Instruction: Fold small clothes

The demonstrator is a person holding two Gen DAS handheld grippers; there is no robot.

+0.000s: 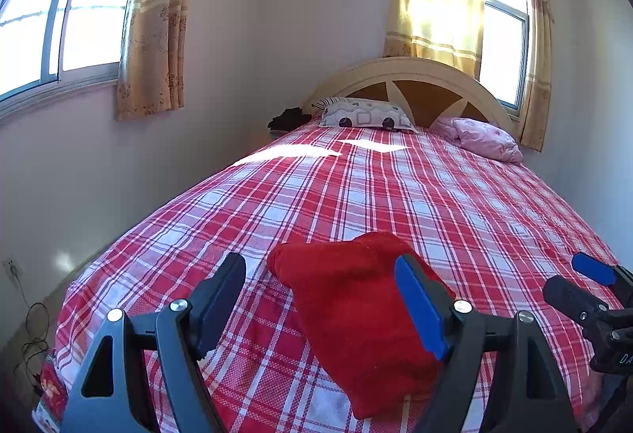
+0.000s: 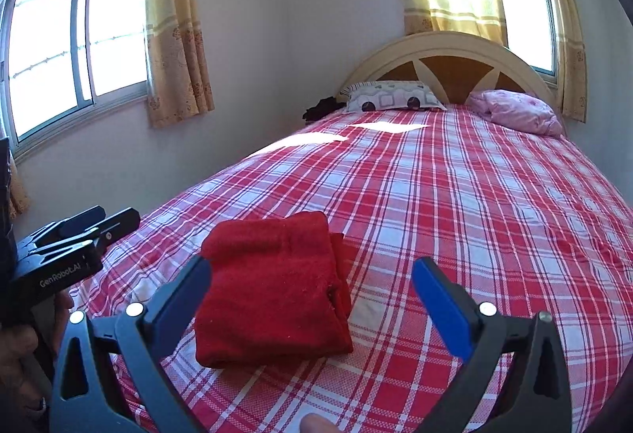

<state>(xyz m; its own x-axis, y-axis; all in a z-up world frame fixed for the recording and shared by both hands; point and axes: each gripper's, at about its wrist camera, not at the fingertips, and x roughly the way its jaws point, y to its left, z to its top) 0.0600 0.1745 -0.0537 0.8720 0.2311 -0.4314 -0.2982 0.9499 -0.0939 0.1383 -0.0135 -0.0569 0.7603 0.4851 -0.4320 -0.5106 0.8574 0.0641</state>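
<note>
Cloth [image 2: 273, 290] — folded, near bed [image 2: 455, 203] edge

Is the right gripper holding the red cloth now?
No, the right gripper is open, with the folded red cloth lying free on the plaid bedsheet between its spread fingers.

Black gripper [image 2: 312, 286] frames, blue pads [image 2: 443, 310], silver screws, "GenRobot.AI" lettering.

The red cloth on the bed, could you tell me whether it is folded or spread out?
Folded: the red cloth lies as a compact rectangle with stacked layers showing along its right edge.
</note>
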